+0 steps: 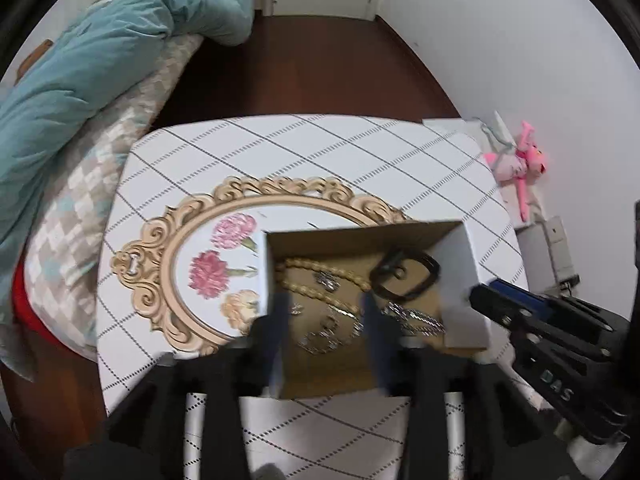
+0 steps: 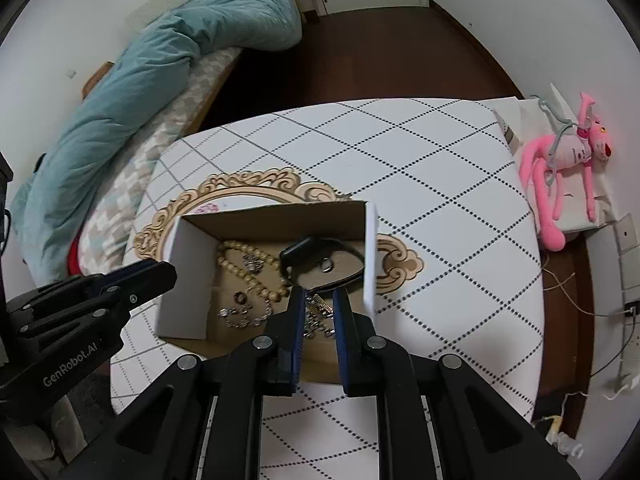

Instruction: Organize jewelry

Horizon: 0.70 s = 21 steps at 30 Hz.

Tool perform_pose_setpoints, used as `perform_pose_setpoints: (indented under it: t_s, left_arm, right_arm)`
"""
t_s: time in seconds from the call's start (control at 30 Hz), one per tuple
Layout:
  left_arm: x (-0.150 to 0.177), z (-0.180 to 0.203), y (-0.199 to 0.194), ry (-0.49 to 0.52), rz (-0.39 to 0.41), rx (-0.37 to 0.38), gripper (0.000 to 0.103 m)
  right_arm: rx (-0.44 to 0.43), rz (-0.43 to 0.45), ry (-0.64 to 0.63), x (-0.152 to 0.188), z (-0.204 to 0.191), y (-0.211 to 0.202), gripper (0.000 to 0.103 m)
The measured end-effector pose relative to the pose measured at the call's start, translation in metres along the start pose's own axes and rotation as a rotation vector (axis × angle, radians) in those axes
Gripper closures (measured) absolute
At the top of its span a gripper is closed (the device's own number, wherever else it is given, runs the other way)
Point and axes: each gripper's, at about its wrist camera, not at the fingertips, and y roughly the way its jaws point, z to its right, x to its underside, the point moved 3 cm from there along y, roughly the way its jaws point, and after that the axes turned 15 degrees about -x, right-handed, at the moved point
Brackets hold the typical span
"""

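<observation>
Jewelry all dumped in one box [image 2: 188, 264]

Left gripper [image 1: 324, 320] fingers spread, empty; right gripper [image 2: 318, 320] fingers slightly apart, holding nothing, both hovering above to choose.

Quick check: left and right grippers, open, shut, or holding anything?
Left gripper: open, holding nothing, above the box.
Right gripper: slightly open, nothing gripped, above the box.

The left gripper's fingers [image 1: 280, 320] are smeared by motion blur. The box [image 2: 188, 264] hides part of the oval frame print [image 2: 248, 184] on the table [image 2: 440, 200]. The silver pieces [image 2: 240, 316] inside are too small to identify.
</observation>
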Motion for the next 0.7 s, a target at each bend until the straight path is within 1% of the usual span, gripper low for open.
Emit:
perform_pose_setpoints:
  t_s: [0.03, 0.07, 0.1, 0.13, 0.2, 0.27, 0.33, 0.37, 0.4, 0.43, 0.47, 0.53, 0.7]
  left_arm:
    - [0.000, -0.004, -0.001, -0.016, 0.007, -0.009, 0.029]
    - [0.000, -0.008, -0.001, -0.027, 0.014, -0.013, 0.028]
    - [0.001, -0.011, -0.002, -0.037, 0.021, -0.020, 0.028]
    - [0.001, -0.013, -0.001, -0.041, 0.021, -0.026, 0.028]
    - [0.005, -0.016, 0.001, -0.046, 0.016, -0.039, 0.028]
    - [0.010, -0.019, 0.003, -0.046, 0.023, -0.056, 0.021]
    - [0.016, -0.021, 0.004, -0.041, 0.035, -0.084, 0.003]
    - [0.018, -0.022, 0.005, -0.041, 0.038, -0.095, 0.002]
    - [0.022, -0.023, 0.006, -0.042, 0.040, -0.110, 0.000]
    - [0.025, -0.024, 0.008, -0.041, 0.041, -0.123, 0.000]
    - [0.027, -0.024, 0.009, -0.038, 0.043, -0.134, 0.000]
    - [0.031, -0.024, 0.012, -0.035, 0.043, -0.153, 0.000]
    - [0.039, -0.025, 0.017, -0.040, 0.037, -0.161, 0.000]
  right_arm:
    - [0.008, 0.007, 0.000, -0.001, 0.000, -0.002, 0.075]
    - [0.012, 0.017, 0.000, -0.001, 0.001, -0.005, 0.070]
    - [0.021, 0.023, 0.000, 0.000, 0.002, -0.007, 0.061]
    - [0.027, 0.030, -0.001, 0.000, 0.004, -0.010, 0.056]
    - [0.024, 0.037, 0.008, 0.003, 0.006, -0.013, 0.056]
    - [0.056, 0.039, 0.005, 0.006, 0.008, -0.015, 0.050]
    - [0.114, 0.045, -0.012, 0.012, 0.009, -0.017, 0.030]
    - [0.141, 0.045, -0.019, 0.015, 0.010, -0.017, 0.024]
    - [0.162, 0.041, -0.024, 0.017, 0.010, -0.016, 0.012]
    - [0.186, 0.031, -0.030, 0.020, 0.011, -0.015, 0.002]
    - [0.205, 0.022, -0.037, 0.022, 0.012, -0.012, 0.000]
    - [0.232, 0.009, -0.044, 0.025, 0.014, -0.009, 0.000]
    - [0.281, 0.013, -0.063, 0.030, 0.014, -0.007, 0.000]
